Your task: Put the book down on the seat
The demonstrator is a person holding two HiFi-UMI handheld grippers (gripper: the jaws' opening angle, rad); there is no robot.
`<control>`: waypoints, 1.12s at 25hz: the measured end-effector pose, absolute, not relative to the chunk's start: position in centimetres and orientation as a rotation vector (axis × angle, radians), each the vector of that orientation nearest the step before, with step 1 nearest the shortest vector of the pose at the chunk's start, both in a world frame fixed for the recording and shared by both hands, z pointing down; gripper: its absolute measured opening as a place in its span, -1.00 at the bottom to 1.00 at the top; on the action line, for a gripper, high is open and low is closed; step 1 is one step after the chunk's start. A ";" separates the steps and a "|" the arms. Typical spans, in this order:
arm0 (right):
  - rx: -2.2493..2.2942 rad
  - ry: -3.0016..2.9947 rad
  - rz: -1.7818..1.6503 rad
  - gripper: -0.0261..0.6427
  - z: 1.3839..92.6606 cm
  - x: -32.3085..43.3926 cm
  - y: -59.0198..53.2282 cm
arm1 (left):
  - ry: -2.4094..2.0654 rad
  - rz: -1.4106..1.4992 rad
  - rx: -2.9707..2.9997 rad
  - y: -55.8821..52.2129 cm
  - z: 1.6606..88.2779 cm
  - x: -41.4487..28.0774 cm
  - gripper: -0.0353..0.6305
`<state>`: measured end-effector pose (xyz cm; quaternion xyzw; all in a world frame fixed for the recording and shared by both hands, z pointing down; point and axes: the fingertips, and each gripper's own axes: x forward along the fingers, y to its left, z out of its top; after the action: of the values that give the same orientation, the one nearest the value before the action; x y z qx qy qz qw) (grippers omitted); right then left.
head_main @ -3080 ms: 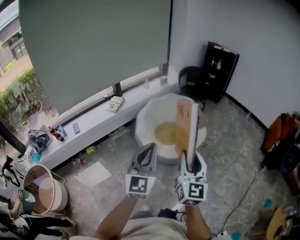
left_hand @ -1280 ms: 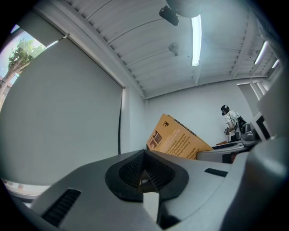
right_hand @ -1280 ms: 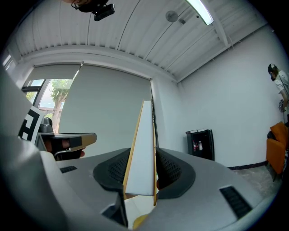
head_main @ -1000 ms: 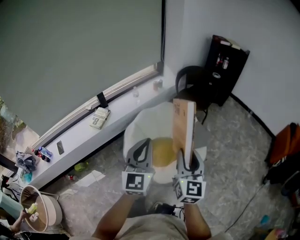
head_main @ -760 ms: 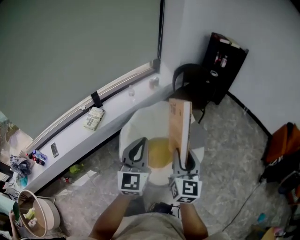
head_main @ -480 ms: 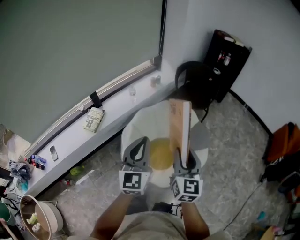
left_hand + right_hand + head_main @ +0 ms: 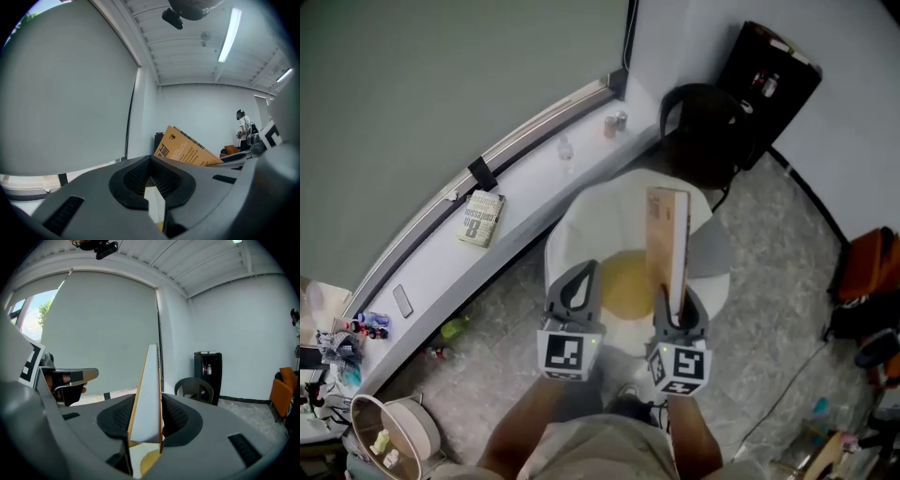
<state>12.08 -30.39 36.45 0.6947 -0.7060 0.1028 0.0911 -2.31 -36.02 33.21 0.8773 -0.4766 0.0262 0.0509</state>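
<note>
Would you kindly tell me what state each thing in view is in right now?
Book: closed, upright on its edge, held over the seat.
Right tongs: shut on the book.
Left tongs: shut, empty.
Seat: book not yet set on it.
Ledge book: closed, lying flat.
Window blind: lowered.

Black chair [image 7: 701, 127] stands beside black cabinet [image 7: 769, 75]; a paperback [image 7: 481, 217] lies on the sill [image 7: 422, 281].
</note>
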 end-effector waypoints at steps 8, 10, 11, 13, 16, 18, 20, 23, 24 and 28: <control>1.959 -2.030 0.402 -0.47 45.4 10.2 -33.2 | -1.437 0.166 2.583 -39.3 40.3 -4.3 -0.88; 1.929 -2.012 0.432 -0.47 47.9 10.2 -33.6 | -1.441 0.185 2.539 -39.6 42.5 -4.6 -0.88; 1.917 -1.999 0.451 -0.47 49.2 10.3 -33.7 | -1.444 0.200 2.514 -39.7 43.6 -4.7 -0.88; 1.896 -1.979 0.477 -0.47 51.8 10.5 -33.9 | -1.453 0.229 2.478 -40.0 45.9 -4.9 -0.88; 1.867 -1.954 0.492 -0.47 56.1 11.1 -34.7 | -1.478 0.257 2.436 -40.5 49.6 -5.0 -0.88; 1.855 -1.932 0.514 -0.47 59.3 11.7 -35.0 | -1.495 0.275 2.409 -40.8 52.4 -4.8 -0.88; 1.846 -1.908 0.545 -0.47 62.7 12.6 -35.4 | -1.505 0.287 2.379 -41.0 55.2 -4.3 -0.88; 1.834 -1.883 0.593 -0.47 67.5 13.3 -35.7 | -1.497 0.330 2.363 -41.1 59.3 -3.5 -0.88; 1.824 -1.878 0.601 -0.47 69.0 13.2 -35.9 | -1.493 0.336 2.357 -41.1 60.5 -3.2 -0.88; 1.790 -1.858 0.622 -0.47 74.6 12.8 -36.4 | -1.488 0.358 2.340 -40.9 65.1 -2.8 -0.88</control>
<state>12.84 -36.44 74.61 0.6545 -0.6794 0.2274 0.2416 -2.78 -40.95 65.05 0.8245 -0.5242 0.1261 0.1719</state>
